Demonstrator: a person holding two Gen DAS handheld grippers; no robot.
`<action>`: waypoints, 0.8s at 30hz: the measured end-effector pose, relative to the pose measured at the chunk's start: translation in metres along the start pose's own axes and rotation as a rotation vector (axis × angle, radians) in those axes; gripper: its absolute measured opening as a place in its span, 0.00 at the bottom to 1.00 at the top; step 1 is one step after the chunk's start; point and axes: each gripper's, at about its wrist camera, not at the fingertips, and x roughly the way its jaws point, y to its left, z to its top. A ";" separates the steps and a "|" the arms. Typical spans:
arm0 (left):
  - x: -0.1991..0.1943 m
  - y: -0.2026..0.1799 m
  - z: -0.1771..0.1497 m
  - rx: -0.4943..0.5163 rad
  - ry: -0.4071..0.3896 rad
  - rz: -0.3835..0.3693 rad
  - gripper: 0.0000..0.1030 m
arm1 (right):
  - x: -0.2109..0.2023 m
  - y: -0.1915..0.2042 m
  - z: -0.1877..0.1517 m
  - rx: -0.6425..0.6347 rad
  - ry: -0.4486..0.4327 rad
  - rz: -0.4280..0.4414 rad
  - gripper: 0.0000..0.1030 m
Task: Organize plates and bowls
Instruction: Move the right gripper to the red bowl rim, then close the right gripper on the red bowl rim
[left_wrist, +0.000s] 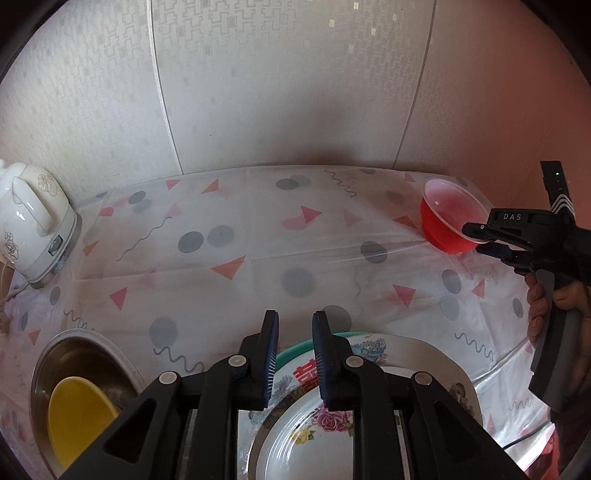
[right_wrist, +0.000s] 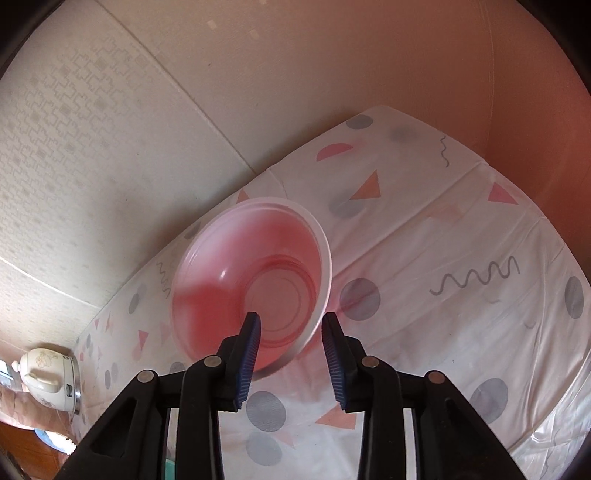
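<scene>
A red plastic bowl (left_wrist: 448, 216) stands on the patterned tablecloth at the far right; in the right wrist view the bowl (right_wrist: 251, 280) is close in front. My right gripper (right_wrist: 291, 325) is open, its jaws straddling the bowl's near rim; it also shows in the left wrist view (left_wrist: 474, 238). My left gripper (left_wrist: 295, 325) is open and empty above a stack: a white floral bowl (left_wrist: 306, 439) on a floral plate (left_wrist: 439, 369) with a green-rimmed plate (left_wrist: 295, 350) under it. A yellow bowl (left_wrist: 77, 417) lies in a steel basin (left_wrist: 48, 358) at the lower left.
A white electric kettle (left_wrist: 35, 225) stands at the table's far left, its cord trailing off the edge; it also shows in the right wrist view (right_wrist: 48, 380). The wall runs along the table's back edge. The person's hand (left_wrist: 554, 306) holds the right gripper.
</scene>
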 end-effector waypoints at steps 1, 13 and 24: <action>0.001 0.000 0.002 -0.003 -0.002 -0.004 0.21 | 0.003 0.004 -0.001 -0.019 0.009 -0.006 0.29; 0.023 0.019 0.023 -0.111 0.048 -0.072 0.23 | 0.020 0.058 -0.032 -0.265 0.166 0.116 0.27; 0.033 0.012 0.040 -0.148 0.019 -0.152 0.23 | 0.011 0.063 -0.043 -0.218 0.147 0.159 0.38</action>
